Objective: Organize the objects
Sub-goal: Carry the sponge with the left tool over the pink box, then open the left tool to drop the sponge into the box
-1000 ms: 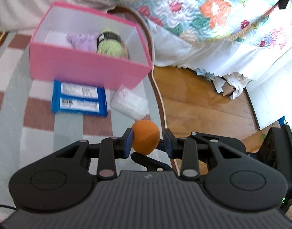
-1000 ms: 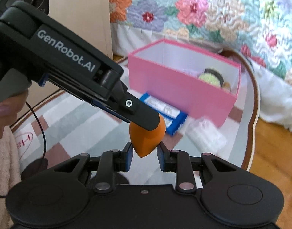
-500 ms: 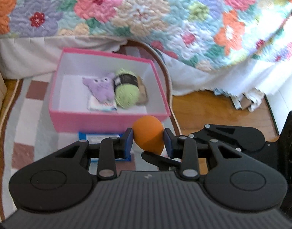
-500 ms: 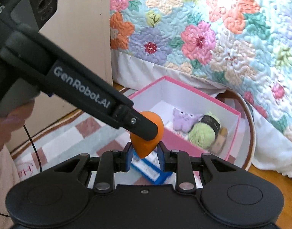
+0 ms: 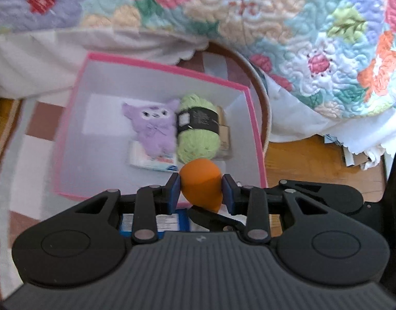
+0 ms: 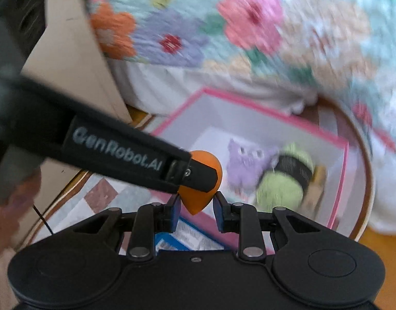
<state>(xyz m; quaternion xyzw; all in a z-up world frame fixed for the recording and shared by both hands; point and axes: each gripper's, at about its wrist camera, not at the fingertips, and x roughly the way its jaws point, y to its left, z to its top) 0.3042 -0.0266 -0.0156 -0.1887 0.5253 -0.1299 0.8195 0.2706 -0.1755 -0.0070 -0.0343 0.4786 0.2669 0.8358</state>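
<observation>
Since the earlier frame both grippers have carried the sponge [image 5: 201, 180] from over the rug to above the near edge of the box [image 5: 254, 134]. Left fingers [image 5: 173, 190] pinch its round end; right fingers [image 6: 174, 208] pinch the tapered tip, which points down. Ahead of the fingers, inside the box, left to right: plush [image 5: 154, 126], yarn [image 5: 198, 131]. The box floor left of the plush is bare. A blue pack [image 6: 182, 240] lies below the fingers, outside the box.
</observation>
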